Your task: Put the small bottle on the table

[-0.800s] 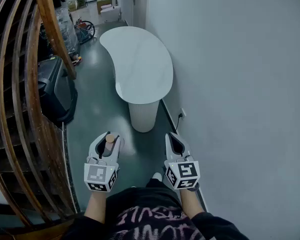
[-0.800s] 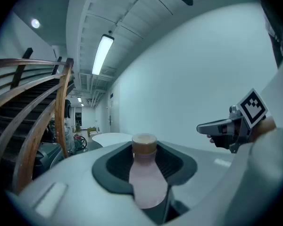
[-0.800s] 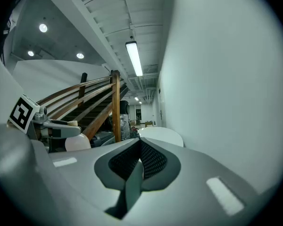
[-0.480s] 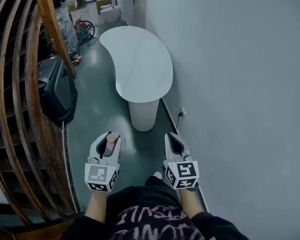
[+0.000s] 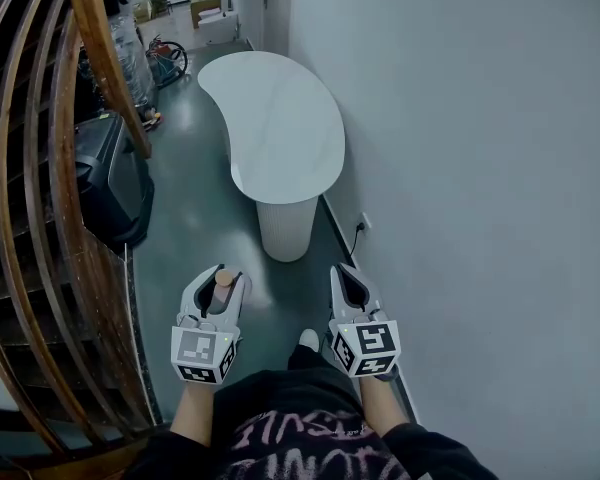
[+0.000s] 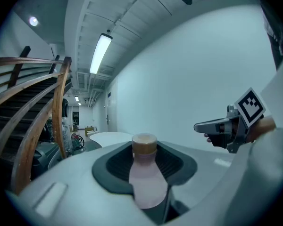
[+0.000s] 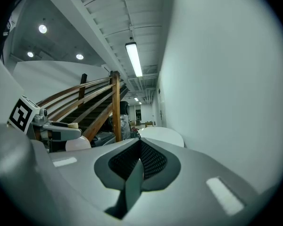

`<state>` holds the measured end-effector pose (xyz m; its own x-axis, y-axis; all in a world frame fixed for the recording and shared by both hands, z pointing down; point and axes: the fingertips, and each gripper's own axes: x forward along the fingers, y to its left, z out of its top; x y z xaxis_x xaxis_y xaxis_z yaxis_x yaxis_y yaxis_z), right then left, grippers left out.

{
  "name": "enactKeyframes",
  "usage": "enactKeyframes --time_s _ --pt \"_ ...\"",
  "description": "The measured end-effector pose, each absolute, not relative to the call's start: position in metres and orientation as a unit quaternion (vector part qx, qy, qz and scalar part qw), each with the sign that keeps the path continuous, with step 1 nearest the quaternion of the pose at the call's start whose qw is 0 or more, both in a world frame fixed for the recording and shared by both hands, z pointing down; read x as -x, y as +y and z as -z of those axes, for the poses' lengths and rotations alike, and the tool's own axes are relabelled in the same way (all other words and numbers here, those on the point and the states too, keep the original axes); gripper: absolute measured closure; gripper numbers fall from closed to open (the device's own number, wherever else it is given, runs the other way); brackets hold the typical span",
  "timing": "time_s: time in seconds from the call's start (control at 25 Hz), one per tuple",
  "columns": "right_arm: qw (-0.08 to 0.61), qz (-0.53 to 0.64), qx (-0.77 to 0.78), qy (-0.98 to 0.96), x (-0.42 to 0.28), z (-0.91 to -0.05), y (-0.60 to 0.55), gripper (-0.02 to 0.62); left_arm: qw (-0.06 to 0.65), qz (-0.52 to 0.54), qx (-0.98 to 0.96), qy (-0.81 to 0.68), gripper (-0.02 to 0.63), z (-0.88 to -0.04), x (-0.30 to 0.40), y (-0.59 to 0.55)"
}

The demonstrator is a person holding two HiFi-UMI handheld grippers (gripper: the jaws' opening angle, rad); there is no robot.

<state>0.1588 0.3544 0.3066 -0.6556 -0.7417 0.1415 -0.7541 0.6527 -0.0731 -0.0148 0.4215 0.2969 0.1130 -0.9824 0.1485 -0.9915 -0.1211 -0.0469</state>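
L gripper clamped on small bottle: pale pink body, tan cap, standing upright betw. jaws. Bottle's in air over floor, short of near edge of white curved table. R gripper jaws closed, holding nothing.

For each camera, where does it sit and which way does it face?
Head view: on the person's head, facing steeply down at the white table; shows forearms, left gripper, right gripper.
Left gripper view: on the left gripper, along its fingers shut on the small bottle.
Right gripper view: on the right gripper, along its shut, empty fingers.
Shared: all show the white table.
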Motion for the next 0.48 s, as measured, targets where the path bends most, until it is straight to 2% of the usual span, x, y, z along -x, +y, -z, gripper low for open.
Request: enactKeyframes --time_s 0.48 --pt "0.052 -0.064 -0.411 -0.908 -0.153 -0.32 0.321 0.581 0.026 -0.077 -0.748 -0.659 0.468 -0.302 0.022 0.392"
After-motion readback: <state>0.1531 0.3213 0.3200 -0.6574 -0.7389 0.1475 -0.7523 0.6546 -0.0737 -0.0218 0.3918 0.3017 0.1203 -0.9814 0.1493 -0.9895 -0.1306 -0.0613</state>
